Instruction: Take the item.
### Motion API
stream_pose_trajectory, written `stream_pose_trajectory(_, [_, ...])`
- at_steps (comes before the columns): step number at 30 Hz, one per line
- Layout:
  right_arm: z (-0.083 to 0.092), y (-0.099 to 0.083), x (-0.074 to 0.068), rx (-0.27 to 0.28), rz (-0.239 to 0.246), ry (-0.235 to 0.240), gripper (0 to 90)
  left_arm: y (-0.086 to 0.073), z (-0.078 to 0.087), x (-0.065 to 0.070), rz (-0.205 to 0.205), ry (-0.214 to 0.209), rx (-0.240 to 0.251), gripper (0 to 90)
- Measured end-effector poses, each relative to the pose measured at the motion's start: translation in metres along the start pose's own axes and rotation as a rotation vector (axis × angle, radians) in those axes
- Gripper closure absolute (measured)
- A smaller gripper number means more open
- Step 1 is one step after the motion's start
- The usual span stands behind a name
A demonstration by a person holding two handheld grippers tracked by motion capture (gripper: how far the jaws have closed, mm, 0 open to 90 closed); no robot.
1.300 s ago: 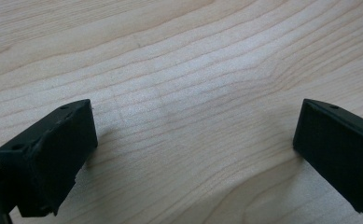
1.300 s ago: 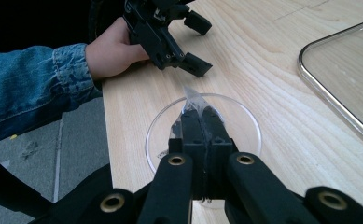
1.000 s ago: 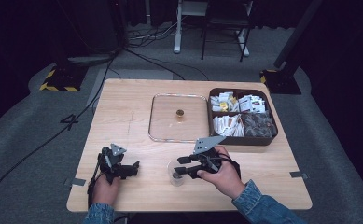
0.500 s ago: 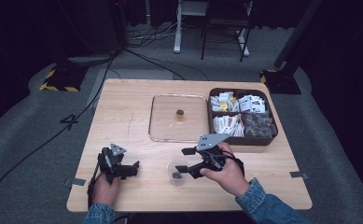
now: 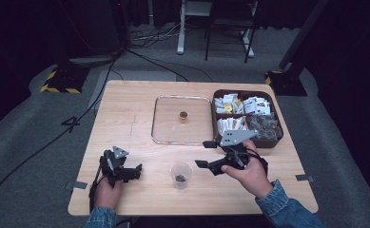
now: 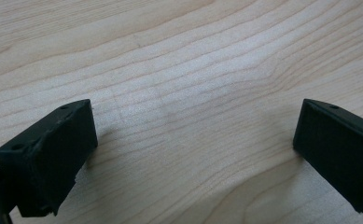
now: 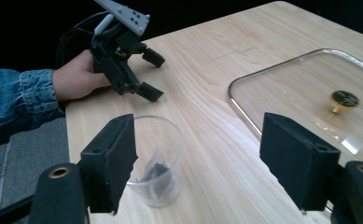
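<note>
A clear plastic cup with a little dark stuff at its bottom stands on the wooden table, near the front. My right gripper hangs just right of the cup and apart from it. Its jaws have just been opening and nothing is between them. In the right gripper view the cup stands ahead, partly behind the left jaw of my right gripper. My left gripper rests open at the front left, over bare wood in the left gripper view. It also shows far off as the left gripper.
A square glass lid with a brass knob lies flat at mid-table, seen too as the lid. A brown compartment box of packets stands right of it. The table's front edge is close to both hands.
The right gripper has let go of the cup, opened its jaws and drawn back to the right and up. The cup stays standing. The left gripper has not moved.
</note>
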State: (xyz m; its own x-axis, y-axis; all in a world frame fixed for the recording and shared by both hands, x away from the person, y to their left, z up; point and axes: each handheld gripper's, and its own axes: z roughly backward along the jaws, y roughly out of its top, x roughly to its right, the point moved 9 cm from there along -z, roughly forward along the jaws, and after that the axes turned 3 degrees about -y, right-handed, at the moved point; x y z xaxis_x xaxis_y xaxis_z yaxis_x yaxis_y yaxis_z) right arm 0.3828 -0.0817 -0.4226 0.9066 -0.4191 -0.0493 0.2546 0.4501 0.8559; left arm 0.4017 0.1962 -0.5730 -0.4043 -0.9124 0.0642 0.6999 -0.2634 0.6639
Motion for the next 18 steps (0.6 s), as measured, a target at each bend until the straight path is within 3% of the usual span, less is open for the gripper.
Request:
stream_pose_trajectory(7, [0.020, -0.006, 0.017, 0.004, -0.019, -0.048, 23.4, 0.001, -0.001, 0.000, 0.004, -0.001, 0.001, 0.0])
stream_pose_trajectory(18, [0.057, -0.030, 0.056, -0.010, -0.078, -0.158, 21.8, 0.001, -0.001, 0.000, 0.003, 0.000, 0.001, 0.0])
